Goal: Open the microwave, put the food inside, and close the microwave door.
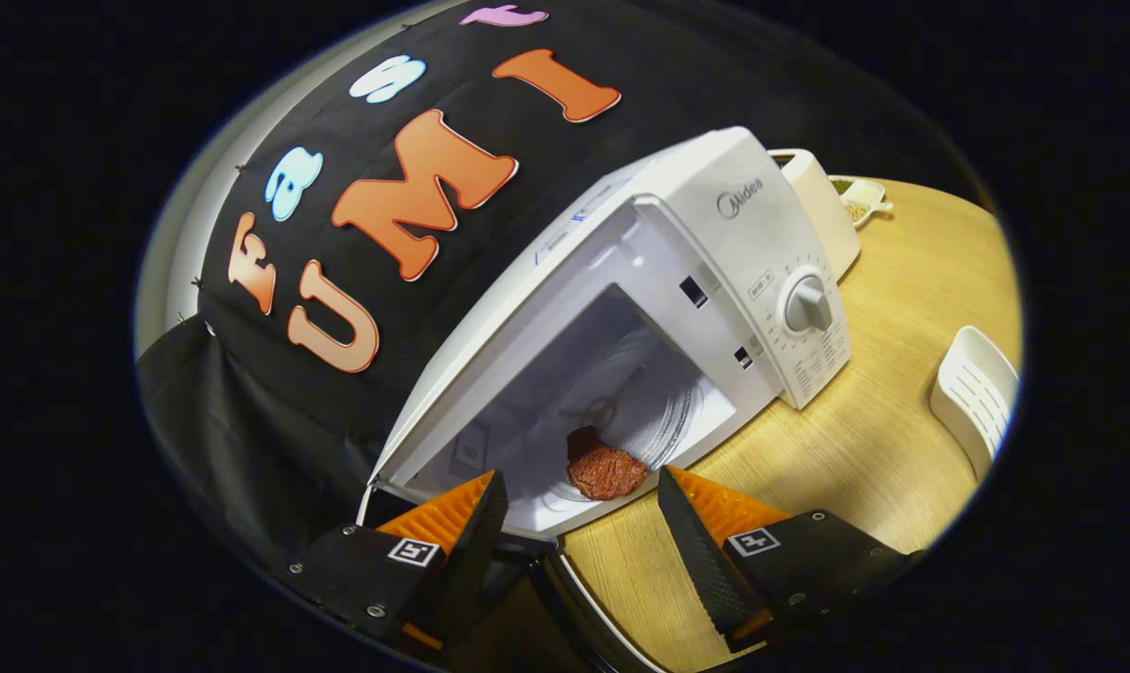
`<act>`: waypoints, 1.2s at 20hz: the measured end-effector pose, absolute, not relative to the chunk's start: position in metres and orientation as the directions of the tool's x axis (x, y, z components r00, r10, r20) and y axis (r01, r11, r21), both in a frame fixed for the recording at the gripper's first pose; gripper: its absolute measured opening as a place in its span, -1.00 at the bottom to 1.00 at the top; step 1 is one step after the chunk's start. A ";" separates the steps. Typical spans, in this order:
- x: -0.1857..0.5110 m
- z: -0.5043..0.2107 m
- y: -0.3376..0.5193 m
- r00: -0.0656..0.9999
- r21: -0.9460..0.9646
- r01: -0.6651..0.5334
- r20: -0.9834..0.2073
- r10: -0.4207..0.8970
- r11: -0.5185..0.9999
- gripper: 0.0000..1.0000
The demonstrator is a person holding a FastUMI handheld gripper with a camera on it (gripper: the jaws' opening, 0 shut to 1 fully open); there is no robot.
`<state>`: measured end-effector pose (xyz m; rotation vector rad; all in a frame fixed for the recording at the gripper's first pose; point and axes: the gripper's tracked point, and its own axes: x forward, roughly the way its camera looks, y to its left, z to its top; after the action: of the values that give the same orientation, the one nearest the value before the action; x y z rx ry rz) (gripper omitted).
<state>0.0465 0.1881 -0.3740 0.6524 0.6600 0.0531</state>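
1 piece of food [606,470], a reddish-brown lump, lay inside the microwave [677,280] on the near edge of the glass turntable [653,411], just ahead of my tongs [583,505]. My tongs stood wide open with nothing between the 2 fingers [462,509]; the food sat beyond their tips, apart from both. The door [565,584] hung open below and between the fingers, and I could see only a dark edge of it with a pale line along it.

By my judgement, the putting-in looked done and the closing was still to do. The main risk was the food's place: it sat close to the cavity's front lip, so a hard swing of the door might have jolted the microwave and rolled the lump toward the sill, where the door could pinch it. Another risk was my own fingers: spread this wide and this near the opening, 1 could have caught the door frame as I drew back. Pushing the door off-centre could also have slid the microwave across the wooden surface [864,439] toward the white appliance [822,210] beside it.
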 end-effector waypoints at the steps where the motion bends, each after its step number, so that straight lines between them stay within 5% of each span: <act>1: 0.036 -0.363 0.188 0.798 0.563 0.136 -0.550 0.247 0.815 0.92; 4: 0.005 -0.331 0.186 0.810 0.519 0.088 -0.534 0.242 0.850 0.91; 7: -0.026 -0.304 0.185 0.823 0.492 0.068 -0.519 0.229 0.868 0.67; 16: -0.116 -0.275 0.217 0.804 0.388 0.028 -0.556 0.210 0.921 -0.79; 18: -0.128 -0.261 0.232 0.818 0.370 -0.007 -0.533 0.218 0.929 -0.98; 24: -0.161 -0.237 0.272 0.818 0.325 -0.138 -0.495 0.293 0.936 -0.98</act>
<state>-0.1612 0.2723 -0.2373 0.2822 0.5695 0.2328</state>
